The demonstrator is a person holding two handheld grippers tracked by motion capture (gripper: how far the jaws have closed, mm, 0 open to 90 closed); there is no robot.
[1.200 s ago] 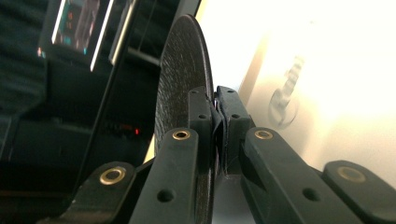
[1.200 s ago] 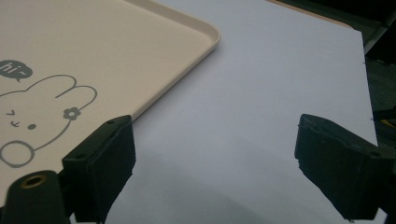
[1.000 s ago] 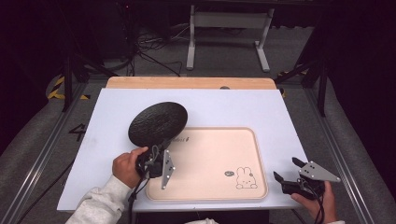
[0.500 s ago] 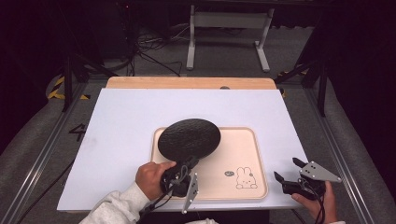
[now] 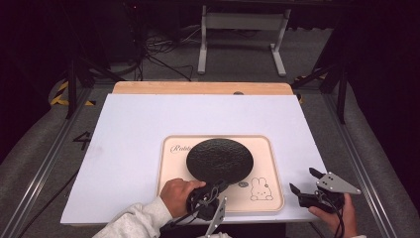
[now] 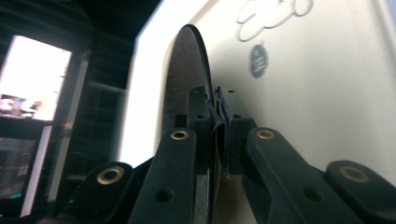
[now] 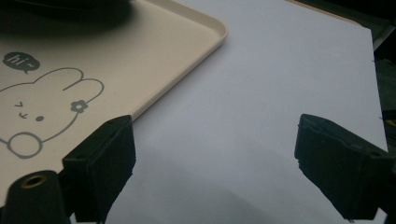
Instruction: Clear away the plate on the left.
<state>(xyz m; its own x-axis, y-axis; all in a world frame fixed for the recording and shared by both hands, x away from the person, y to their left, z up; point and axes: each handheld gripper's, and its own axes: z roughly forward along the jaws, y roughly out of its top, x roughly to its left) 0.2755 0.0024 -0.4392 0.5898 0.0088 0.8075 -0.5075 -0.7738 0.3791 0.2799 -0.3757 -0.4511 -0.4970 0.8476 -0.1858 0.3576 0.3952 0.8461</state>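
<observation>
While the left gripper [image 5: 221,186] is pinching one black plate [image 5: 220,159] over one bunny tray [image 5: 267,198], right gripper [image 5: 300,182] is sitting wide open, holding nothing.

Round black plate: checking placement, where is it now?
High view: the round black plate sits over the middle of the beige rectangular tray, its near edge clamped by the left gripper.

High view overhead; gripper views close; tray [image 5: 171,163] shared.
</observation>
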